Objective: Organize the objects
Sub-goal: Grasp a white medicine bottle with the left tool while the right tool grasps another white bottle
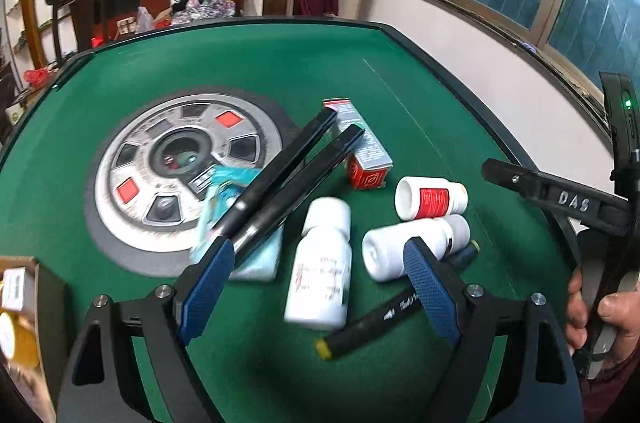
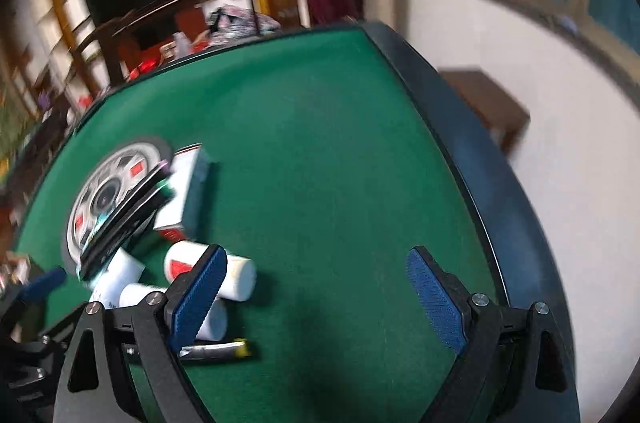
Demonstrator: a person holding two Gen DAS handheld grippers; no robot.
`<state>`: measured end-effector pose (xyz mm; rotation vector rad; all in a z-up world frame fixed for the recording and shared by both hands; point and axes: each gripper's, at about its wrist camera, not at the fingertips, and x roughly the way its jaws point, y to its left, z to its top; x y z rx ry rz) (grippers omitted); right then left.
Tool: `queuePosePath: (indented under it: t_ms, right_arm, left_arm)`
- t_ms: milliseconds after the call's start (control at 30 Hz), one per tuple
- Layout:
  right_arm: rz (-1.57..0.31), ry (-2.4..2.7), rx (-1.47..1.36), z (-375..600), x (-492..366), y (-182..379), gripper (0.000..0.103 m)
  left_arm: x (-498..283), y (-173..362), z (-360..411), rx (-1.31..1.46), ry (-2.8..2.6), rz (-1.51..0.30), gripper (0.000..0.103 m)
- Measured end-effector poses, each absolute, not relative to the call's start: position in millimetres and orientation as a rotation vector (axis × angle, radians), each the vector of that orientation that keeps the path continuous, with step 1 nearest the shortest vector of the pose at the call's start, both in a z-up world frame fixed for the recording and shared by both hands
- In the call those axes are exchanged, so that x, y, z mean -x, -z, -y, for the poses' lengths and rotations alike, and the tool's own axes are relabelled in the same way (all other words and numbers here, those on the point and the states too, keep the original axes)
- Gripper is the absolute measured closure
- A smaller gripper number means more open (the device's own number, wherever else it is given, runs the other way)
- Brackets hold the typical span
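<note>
On the green table [image 1: 300, 71] lies a cluster of items. My left gripper [image 1: 320, 275] is open above a tall white bottle [image 1: 322, 263] lying between its blue pads. Beside it lie a second white bottle [image 1: 404, 247], a red-labelled white bottle [image 1: 432, 197], a black marker with a yellow tip [image 1: 368, 323], two long black bars [image 1: 296, 171], a red-and-grey box [image 1: 362, 147] and a teal packet [image 1: 224, 207]. My right gripper [image 2: 316, 287] is open and empty over bare felt, right of the red-labelled bottle [image 2: 208, 269]; its body shows in the left wrist view [image 1: 560, 199].
A round silver-grey hub [image 1: 180, 167] sits in the table centre. A cardboard box [image 1: 24, 307] with items stands at the left edge. The raised dark table rim [image 2: 472, 151] runs along the right. Chairs, shelves and a window wall lie beyond.
</note>
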<state>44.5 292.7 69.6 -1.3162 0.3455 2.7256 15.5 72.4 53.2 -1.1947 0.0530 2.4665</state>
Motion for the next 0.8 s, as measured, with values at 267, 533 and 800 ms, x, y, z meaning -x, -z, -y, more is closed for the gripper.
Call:
queuePosePath:
  t_ms: [267, 533, 800]
  right_arm:
    - [-0.356, -2.739, 1.274, -293.9, -52.9, -75.1, 0.009]
    - [-0.285, -2.757, 1.305, -278.7, -48.2, -67.9, 0.009]
    - [-0.275, -2.767, 1.304, -273.3, -46.4, -65.8, 0.009]
  left_arm:
    - [-9.2, -44.8, -79.3, 1.175, -2.494, -0.175, 0.063]
    - [-19.0, -39.5, -76.2, 1.224, -2.437, -0.142, 0.070]
    - [-9.6, -20.0, -91.9, 1.300, -2.410, -0.248, 0.061]
